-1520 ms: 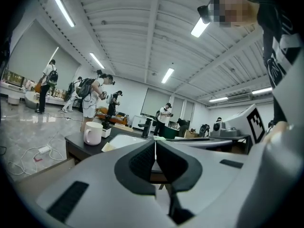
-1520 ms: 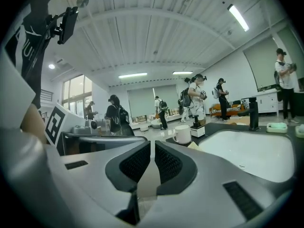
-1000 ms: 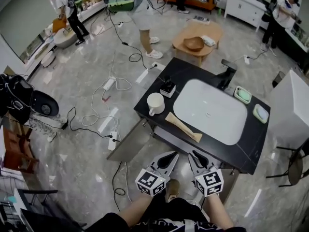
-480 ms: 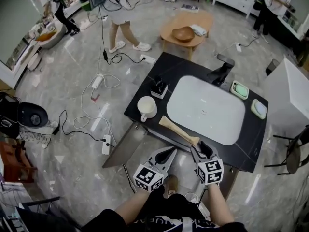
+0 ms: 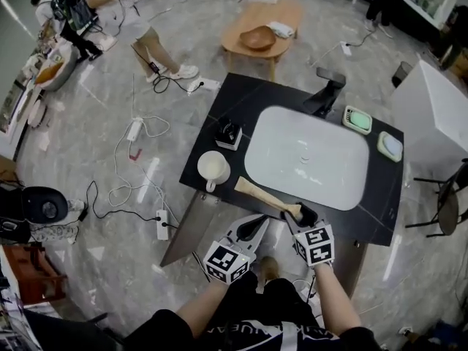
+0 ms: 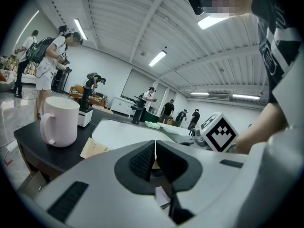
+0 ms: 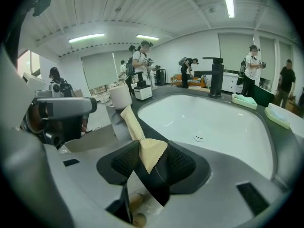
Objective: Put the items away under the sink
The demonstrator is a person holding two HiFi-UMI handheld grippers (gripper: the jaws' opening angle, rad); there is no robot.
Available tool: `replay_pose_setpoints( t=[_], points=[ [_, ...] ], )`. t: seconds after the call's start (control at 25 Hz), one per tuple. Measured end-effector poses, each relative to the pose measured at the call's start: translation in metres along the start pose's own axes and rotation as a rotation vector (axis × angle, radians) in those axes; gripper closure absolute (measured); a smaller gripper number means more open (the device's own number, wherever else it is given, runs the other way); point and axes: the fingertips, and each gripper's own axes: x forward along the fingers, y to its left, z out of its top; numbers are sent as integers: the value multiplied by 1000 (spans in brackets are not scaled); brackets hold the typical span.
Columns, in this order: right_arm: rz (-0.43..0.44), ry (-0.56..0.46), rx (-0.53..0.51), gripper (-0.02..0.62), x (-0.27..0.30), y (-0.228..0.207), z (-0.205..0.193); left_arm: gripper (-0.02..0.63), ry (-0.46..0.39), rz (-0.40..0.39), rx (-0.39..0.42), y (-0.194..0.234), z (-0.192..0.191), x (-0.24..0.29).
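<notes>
White mug (image 5: pixel 213 168), left side of black countertop (image 5: pixel 241 104). Left gripper (image 5: pixel 254 230), lower centre, just off the counter's front edge: jaws pressed together, nothing between. Tan paper packet (image 5: pixel 262 195), flat along the front edge beside white basin (image 5: pixel 307 159). Right gripper (image 5: pixel 300 215): jaws just opened wide, packet's near end between them, unclamped.

A large staged test hall, not a real home. A freestanding black bench (image 5: pixel 238 101) with a white sink (image 5: pixel 281 141) stands on a marble-look floor (image 5: pixel 95 123). Cables (image 5: pixel 121 189) and power strips (image 5: pixel 162 224) trail across it. Strip lights (image 6: pixel 80 28) hang overhead, and several people (image 6: pixel 50 63) work nearby.
</notes>
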Motion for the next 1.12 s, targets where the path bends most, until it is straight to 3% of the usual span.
replay_pose_setpoints(
  t=[0.16,0.56,0.72,1.12],
  points=[
    [-15,-6,-14,416,5,4,2,594,37,-37,-18,7,-8,1],
    [-61,-50,-96,508,-5,20,0,594,82,-134,2,5,-18,-1],
    [-87,-89,-64,551,-14,25,0,594,71,-141,2,7,-20,-4],
    [-123,-239,115,560,-57,24,-10,595,86,-122,28,-17,-41,-31]
  ],
)
